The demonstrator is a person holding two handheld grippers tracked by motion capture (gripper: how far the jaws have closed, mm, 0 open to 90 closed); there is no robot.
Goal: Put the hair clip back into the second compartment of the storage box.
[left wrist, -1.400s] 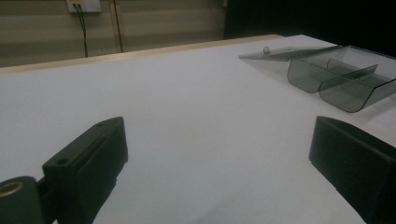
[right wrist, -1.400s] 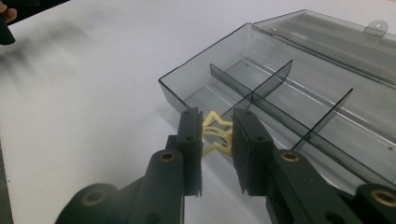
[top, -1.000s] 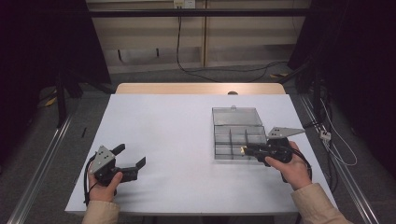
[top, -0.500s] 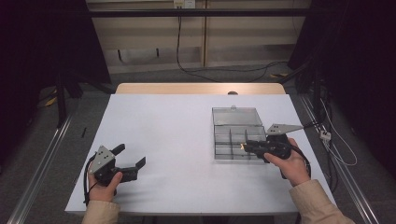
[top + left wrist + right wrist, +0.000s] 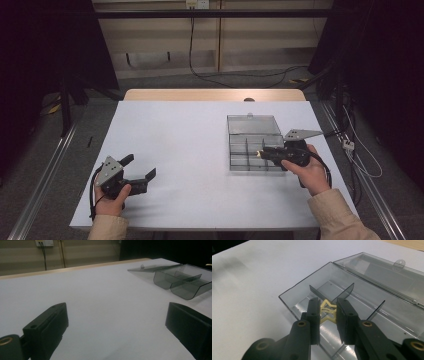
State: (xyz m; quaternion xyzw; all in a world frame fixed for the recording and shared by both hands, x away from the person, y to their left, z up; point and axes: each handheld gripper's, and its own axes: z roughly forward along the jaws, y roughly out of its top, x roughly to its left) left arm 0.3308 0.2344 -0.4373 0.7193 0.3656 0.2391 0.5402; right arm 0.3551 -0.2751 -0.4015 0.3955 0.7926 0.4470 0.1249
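Note:
A clear grey compartment box (image 5: 239, 162) lies open on the right of the white table, its lid (image 5: 252, 124) folded flat behind it. My right gripper (image 5: 260, 153) hangs over the box's near compartments, shut on a small pale yellow star-shaped piece (image 5: 327, 310). In the right gripper view the gripper (image 5: 328, 303) pinches the piece just above the dividers (image 5: 344, 293). My left gripper (image 5: 141, 165) rests at the table's front left, open with nothing between its fingers. The left gripper view shows that gripper (image 5: 116, 315) over bare table, with the box (image 5: 180, 282) far off.
The white table (image 5: 190, 135) has a wooden strip along its far edge. Cables run across the floor behind it, and a metal rail (image 5: 45, 185) lies along each side. The box's compartments look bare.
My right gripper has shifted a little to the left, farther over the box, with the yellow piece still in it. The left gripper has stayed put.

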